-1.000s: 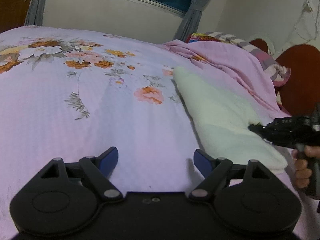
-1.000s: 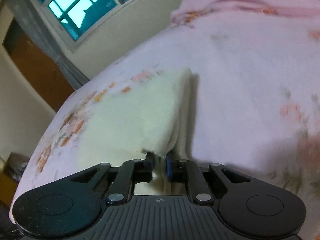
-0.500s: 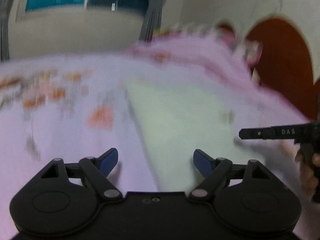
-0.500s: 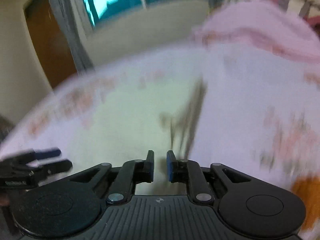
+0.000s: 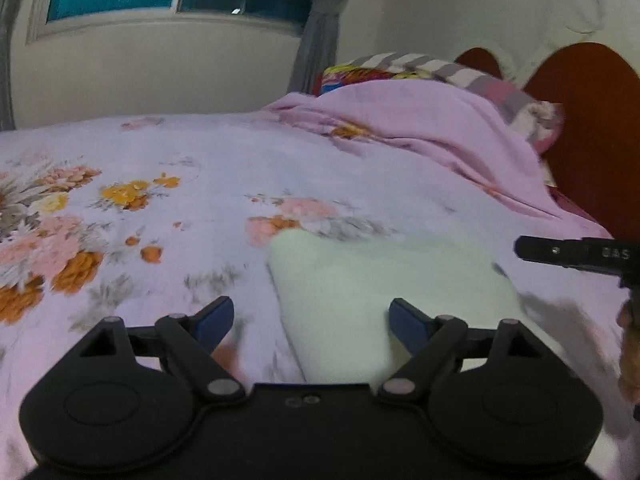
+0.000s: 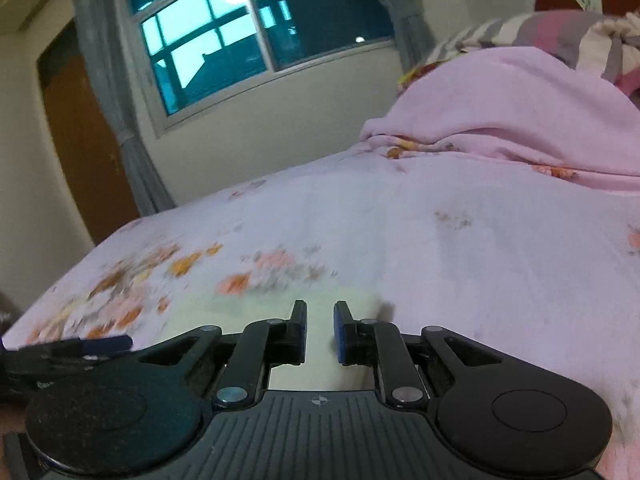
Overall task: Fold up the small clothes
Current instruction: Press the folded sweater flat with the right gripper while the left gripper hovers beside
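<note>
Soft cream folded cloth (image 5: 384,292) lies flat on pink flowered bedsheet (image 5: 160,208). My left gripper (image 5: 310,316) wide apart, above cloth's near edge. My right gripper (image 6: 320,330) nearly together, holding nothing. Worry: grab too deep, pinch sheet too, fold pulls open.

Cream cloth (image 5: 384,280) on floral bed (image 5: 160,208)

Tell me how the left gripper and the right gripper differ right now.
The left gripper has its jaws spread wide, while the right gripper has them drawn close with only a narrow gap. The left gripper sits over the near left edge of the cream cloth, while the right gripper points over the cloth's right part, near its edge. Both have blue pads, hold nothing, and hover low over the floral bedsheet.
</note>
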Demonstrator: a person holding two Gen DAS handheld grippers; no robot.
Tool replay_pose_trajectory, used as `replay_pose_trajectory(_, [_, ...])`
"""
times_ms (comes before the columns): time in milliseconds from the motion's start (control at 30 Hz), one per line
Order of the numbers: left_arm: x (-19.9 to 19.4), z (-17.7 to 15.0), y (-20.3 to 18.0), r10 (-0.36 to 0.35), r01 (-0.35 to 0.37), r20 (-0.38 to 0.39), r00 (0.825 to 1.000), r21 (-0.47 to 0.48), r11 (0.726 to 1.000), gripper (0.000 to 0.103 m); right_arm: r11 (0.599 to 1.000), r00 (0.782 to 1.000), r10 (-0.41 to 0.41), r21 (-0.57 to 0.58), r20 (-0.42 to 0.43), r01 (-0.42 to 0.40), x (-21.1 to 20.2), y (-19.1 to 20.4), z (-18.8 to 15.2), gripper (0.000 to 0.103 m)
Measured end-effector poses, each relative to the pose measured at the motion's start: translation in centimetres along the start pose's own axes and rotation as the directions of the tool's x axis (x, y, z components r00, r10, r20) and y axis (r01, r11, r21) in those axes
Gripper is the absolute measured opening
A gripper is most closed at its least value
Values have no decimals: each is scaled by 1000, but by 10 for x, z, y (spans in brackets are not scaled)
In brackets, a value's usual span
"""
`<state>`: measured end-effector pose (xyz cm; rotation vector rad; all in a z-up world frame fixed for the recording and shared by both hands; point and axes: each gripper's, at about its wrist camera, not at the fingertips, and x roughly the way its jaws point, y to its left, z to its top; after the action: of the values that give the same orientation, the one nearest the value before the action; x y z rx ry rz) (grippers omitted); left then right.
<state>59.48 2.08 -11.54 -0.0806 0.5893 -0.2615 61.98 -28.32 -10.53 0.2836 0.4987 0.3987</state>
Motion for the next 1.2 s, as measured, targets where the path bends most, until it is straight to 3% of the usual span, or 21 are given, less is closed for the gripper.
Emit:
replay_pose_trajectory(67, [30, 4, -2, 25, -25, -57, 998, -9, 1000, 87, 1000, 999, -28, -8, -46, 27, 25, -2, 4, 14])
replay_pose_trajectory(133, [46, -3, -1, 39, -40, -94, 995, -13, 999, 94, 996, 978, -88, -47, -189, 80, 59, -5, -10, 14])
replay_pose_trajectory(267, [36, -2, 0, 59, -63, -96, 994, -33, 997, 93, 995, 981, -98, -48, -168, 91, 52, -5, -18, 14])
replay_pose_trajectory(367, [-1, -3, -7, 53, -53, -64, 997, -4, 999, 90, 998, 995, -51, -45, -84, 48, 7, 8, -18, 14])
replay_pose_trajectory(433, [-23, -15, -15, 74, -73, -89, 993, 10, 997, 90, 998, 999, -26, -63, -22, 24, -30, 22, -27, 14])
replay_pose_trajectory(533, [-42, -39, -28, 95, -91, -131, 987, 37, 995, 90, 997, 997, -5, -77, -73, 0, -52, 40, -50, 15])
replay_pose_trajectory(567, [-41, -47, -31, 93, -87, -149, 984, 47, 995, 91, 996, 994, -16, -87, -112, 6, -50, 43, -58, 22])
replay_pose_trajectory(600, [-41, -55, -33, 106, -100, -152, 983, 47, 994, 92, 994, 986, -43, -104, -161, 27, -45, 45, -69, 48])
replay_pose_trajectory(633, [-41, -62, -34, 113, -110, -148, 982, 29, 994, 92, 993, 976, -83, -102, -200, 64, -38, 44, -77, 67])
replay_pose_trajectory(933, [-66, -69, -39, 117, -111, -154, 981, 47, 993, 91, 1000, 981, -19, -28, -194, 13, -65, 48, -77, 67])
replay_pose_trajectory(1000, [-66, -79, -44, 133, -124, -142, 981, 69, 990, 92, 998, 966, -48, -58, -254, 34, -58, 49, -91, 67])
replay_pose_trajectory(1200, [-69, -81, -44, 133, -126, -143, 981, 57, 990, 91, 999, 972, -43, -26, -230, 38, -58, 48, -92, 67])
